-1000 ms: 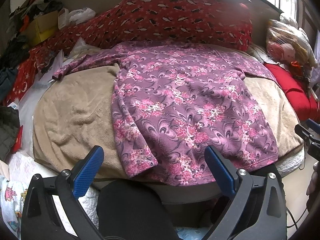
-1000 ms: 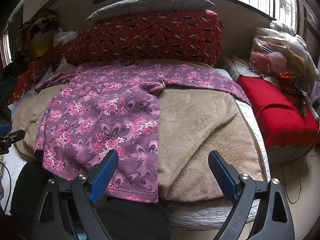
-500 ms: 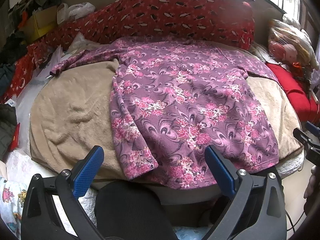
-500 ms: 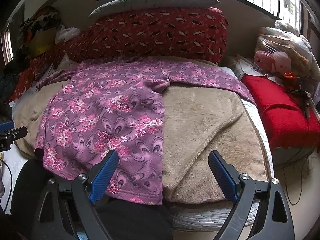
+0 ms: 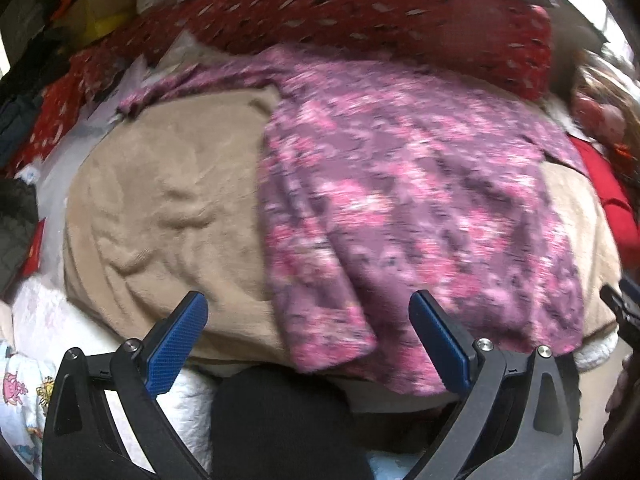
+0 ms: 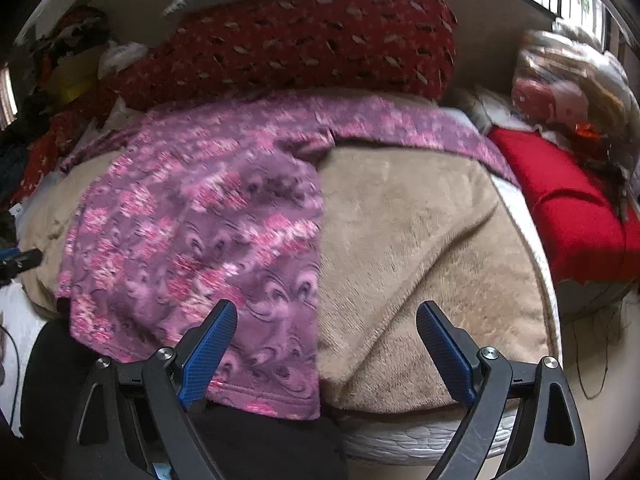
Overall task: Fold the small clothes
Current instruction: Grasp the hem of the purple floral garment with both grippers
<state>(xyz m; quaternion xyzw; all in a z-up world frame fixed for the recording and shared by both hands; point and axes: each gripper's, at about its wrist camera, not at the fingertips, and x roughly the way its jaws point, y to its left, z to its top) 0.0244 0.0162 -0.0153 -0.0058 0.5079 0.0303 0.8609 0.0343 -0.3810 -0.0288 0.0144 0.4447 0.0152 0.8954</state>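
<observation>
A purple long-sleeved top with pink flowers (image 5: 400, 200) lies spread flat on a beige blanket (image 5: 168, 208), sleeves out to both sides, hem toward me. It also shows in the right wrist view (image 6: 200, 232). My left gripper (image 5: 308, 332) is open and empty, just above the hem's left corner. My right gripper (image 6: 326, 340) is open and empty, over the hem's right corner and the bare blanket (image 6: 420, 260). Both views are motion-blurred.
A red patterned bolster (image 5: 380, 20) lies along the back of the bed. A red cushion (image 6: 568, 208) and bagged items (image 6: 568, 80) sit at the right. Clutter (image 5: 60, 60) is piled at the left. A dark knee (image 5: 280, 420) is below the hem.
Both grippers have moved forward and down toward the top's hem. The top looks larger and closer. Both stay open.
</observation>
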